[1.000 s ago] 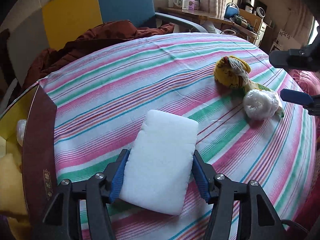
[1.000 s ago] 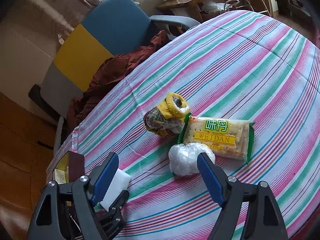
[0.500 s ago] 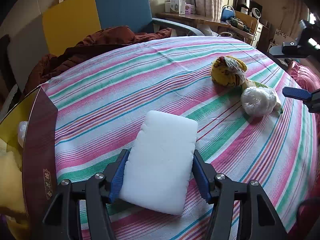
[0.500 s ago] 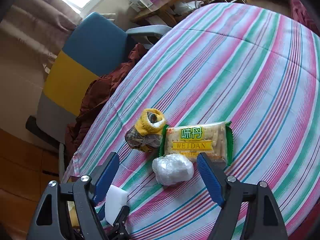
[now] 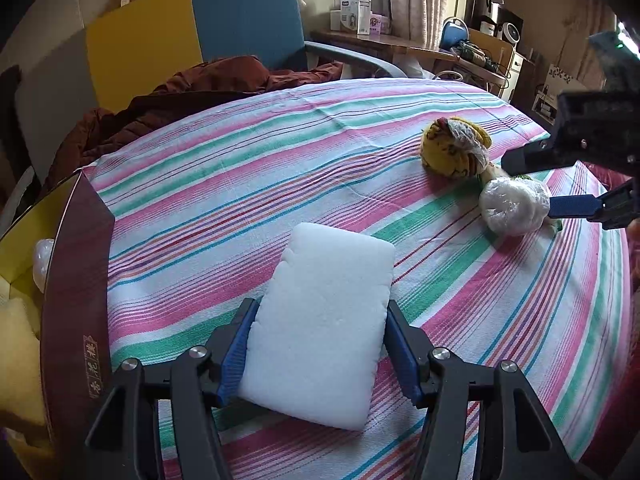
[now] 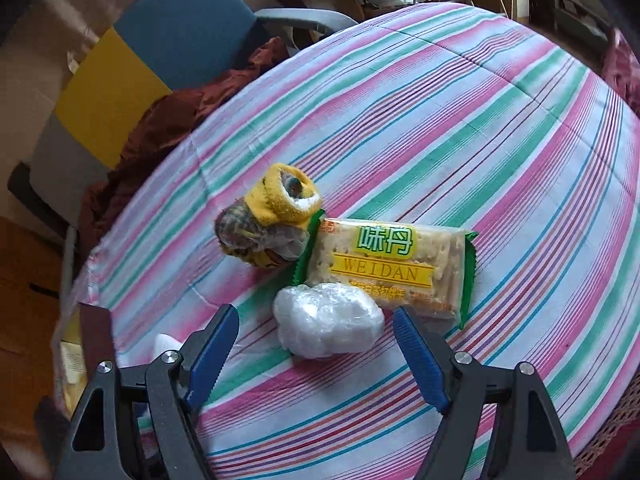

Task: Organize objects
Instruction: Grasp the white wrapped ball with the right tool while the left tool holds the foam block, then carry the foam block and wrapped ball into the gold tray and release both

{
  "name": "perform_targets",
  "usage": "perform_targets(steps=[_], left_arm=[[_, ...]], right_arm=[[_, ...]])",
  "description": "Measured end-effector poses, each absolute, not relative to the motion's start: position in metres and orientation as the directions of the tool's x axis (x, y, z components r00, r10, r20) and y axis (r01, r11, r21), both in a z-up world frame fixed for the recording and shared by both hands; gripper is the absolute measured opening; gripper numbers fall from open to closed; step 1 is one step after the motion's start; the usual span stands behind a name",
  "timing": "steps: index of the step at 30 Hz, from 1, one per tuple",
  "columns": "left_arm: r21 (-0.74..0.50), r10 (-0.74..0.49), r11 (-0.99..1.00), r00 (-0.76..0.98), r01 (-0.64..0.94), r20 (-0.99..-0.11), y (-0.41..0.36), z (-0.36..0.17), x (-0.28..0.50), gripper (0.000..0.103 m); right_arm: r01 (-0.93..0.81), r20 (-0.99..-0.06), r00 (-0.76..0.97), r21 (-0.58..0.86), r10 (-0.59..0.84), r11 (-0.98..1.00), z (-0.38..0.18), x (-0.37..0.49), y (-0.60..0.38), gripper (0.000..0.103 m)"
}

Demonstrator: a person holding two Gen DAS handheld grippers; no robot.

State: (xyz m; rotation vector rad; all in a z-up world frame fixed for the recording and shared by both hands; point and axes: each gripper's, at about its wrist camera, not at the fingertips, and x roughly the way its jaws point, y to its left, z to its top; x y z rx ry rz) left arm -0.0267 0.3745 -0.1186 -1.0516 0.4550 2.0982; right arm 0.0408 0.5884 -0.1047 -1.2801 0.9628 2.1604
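Left gripper (image 5: 320, 344) jaws clamp the white sponge (image 5: 320, 328); right gripper (image 6: 316, 340) jaws gape wide around the plastic-wrapped ball (image 6: 328, 326)

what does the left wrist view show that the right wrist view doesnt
Only the left wrist view shows the whole white foam block clamped in the left gripper, and the open box's yellow interior.

Only the right wrist view shows the Weidan cracker packet's label and the yellow sock's opening.

Both show the plastic-wrapped white bundle, which the open right gripper approaches, and the striped tablecloth.
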Motion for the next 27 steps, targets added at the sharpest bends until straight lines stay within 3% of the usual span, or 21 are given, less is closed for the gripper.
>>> perform_targets(steps=[4, 7, 14, 18, 27], left_arm=[[-0.016, 0.460, -0.668, -0.395, -0.744, -0.796, 0.373, -0.118, -0.027, 0.062], [-0.017, 0.462, -0.668, -0.396, -0.744, -0.794, 0.373, -0.119, -0.027, 0.062], [-0.026, 0.457, -0.669, -0.383, -0.743, -0.803, 0.372, -0.115, -0.029, 0.060], [-0.089, 0.471, -0.678, -0.338, -0.729, -0.815, 0.364, -0.104, -0.027, 0.059], [-0.043, 0.486, -0.697, -0.428, -0.716, -0.762, 0.335, -0.058, 0.001, 0.060]], right_arm=[[-0.658, -0.920, -0.389, 0.244, 0.044, -0.712, -0.115, 0.030, 0.581, 0.057], [-0.644, -0.932, -0.358, 0.201, 0.058, -0.738, -0.119, 0.027, 0.577, 0.047], [-0.550, -0.877, -0.481, 0.295, 0.007, -0.782, -0.101, 0.030, 0.567, 0.043], [-0.447, -0.854, -0.517, 0.324, -0.055, -0.834, -0.093, 0.025, 0.550, 0.043], [-0.336, -0.819, -0.564, 0.342, -0.103, -0.878, -0.080, 0.017, 0.524, 0.043]])
